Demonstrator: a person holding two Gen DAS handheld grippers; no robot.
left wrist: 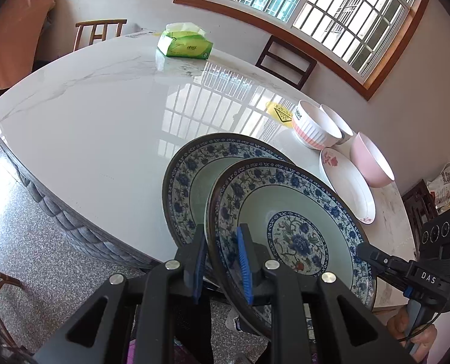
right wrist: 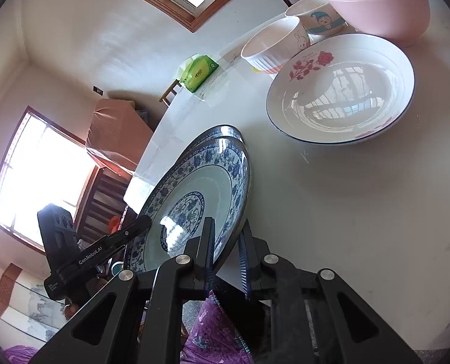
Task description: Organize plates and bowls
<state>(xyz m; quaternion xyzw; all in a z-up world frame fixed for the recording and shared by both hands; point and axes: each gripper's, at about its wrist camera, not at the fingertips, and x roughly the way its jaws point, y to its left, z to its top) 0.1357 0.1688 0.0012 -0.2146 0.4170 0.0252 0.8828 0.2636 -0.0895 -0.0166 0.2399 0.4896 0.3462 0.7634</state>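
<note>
Both tongs, left and right, are clamping opposite rims of 1 blue plate, hovering tilted above its twin on the desk. Stacking seems barely begun: rose plate and 3 bowls are sitting loose, unstacked.

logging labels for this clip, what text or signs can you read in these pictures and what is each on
"DAS": on the right gripper body.
"GenRobot.AI": on the left gripper arm; the small print below it is too small to read.
Tissue box: logo unreadable.
Yellow warning sticker on the table: triangle sign, text too small.
Ribbed bowl: dark lettering, cut off.
Rose plate: script blurred.
</note>
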